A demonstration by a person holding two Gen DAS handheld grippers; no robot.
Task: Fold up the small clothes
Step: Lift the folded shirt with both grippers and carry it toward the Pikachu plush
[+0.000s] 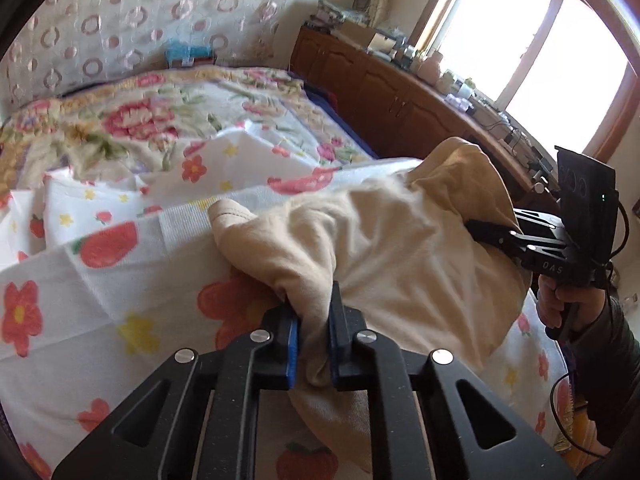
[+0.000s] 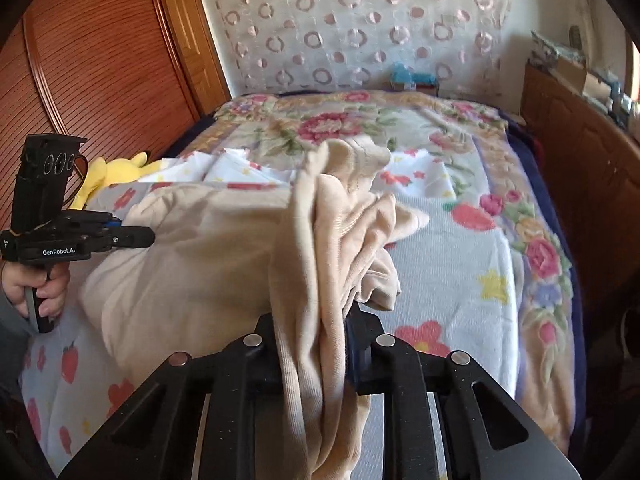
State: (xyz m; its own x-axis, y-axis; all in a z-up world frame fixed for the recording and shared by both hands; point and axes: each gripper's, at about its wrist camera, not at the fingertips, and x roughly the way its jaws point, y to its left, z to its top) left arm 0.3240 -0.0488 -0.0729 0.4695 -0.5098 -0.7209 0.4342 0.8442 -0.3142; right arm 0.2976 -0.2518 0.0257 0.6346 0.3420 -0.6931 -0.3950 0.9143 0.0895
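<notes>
A cream-beige garment (image 1: 392, 240) is held up between both grippers above the bed. My left gripper (image 1: 312, 320) is shut on one bunched edge of it. My right gripper (image 2: 312, 332) is shut on the other edge, where several folds of the garment (image 2: 224, 256) hang down between its jaws. In the left wrist view the right gripper (image 1: 486, 230) reaches into the cloth from the right. In the right wrist view the left gripper (image 2: 142, 236) holds the cloth at the left.
The bed carries a white sheet with red flowers and strawberries (image 1: 80, 312) over a floral blanket (image 2: 532, 264). A yellow plush toy (image 2: 116, 172) lies at the bed's left. A wooden wardrobe (image 2: 92, 72) stands left, and a cluttered wooden cabinet (image 1: 384, 92) stands under the window.
</notes>
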